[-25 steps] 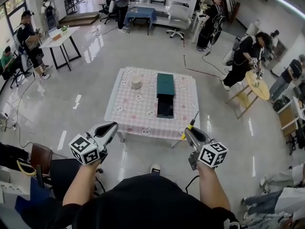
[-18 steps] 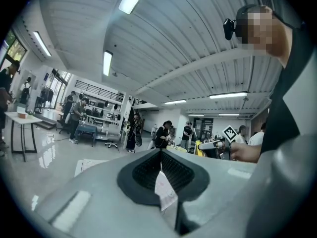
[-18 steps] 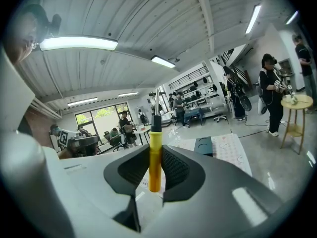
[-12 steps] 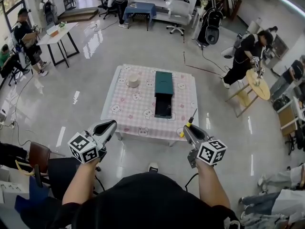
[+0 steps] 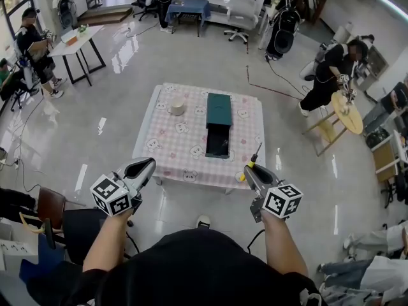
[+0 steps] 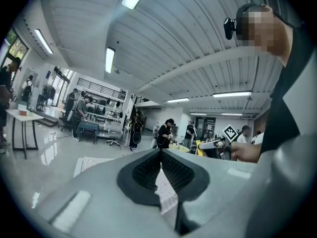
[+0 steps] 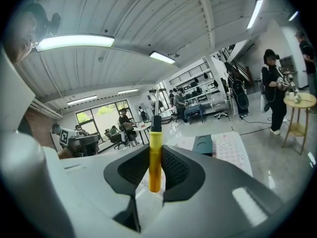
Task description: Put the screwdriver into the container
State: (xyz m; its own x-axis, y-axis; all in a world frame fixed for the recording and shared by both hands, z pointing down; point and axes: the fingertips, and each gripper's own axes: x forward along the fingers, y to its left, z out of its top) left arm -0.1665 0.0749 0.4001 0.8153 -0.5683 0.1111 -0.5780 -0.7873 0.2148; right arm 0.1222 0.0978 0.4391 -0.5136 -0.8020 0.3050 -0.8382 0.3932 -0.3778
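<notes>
While right gripper fingers clamp screwdriver, left gripper fingers closed, floor before table edge.

Black short-sleeved shirt, grey left gripper, grey right gripper, marker cubes

A small table stands on the shiny grey floor. A pink checked cloth with little pictures covers its top. A dark green container lies on the cloth, near the middle. The near part of it is open and dark inside. A small round cream thing sits left of the container, apart from it.
</notes>
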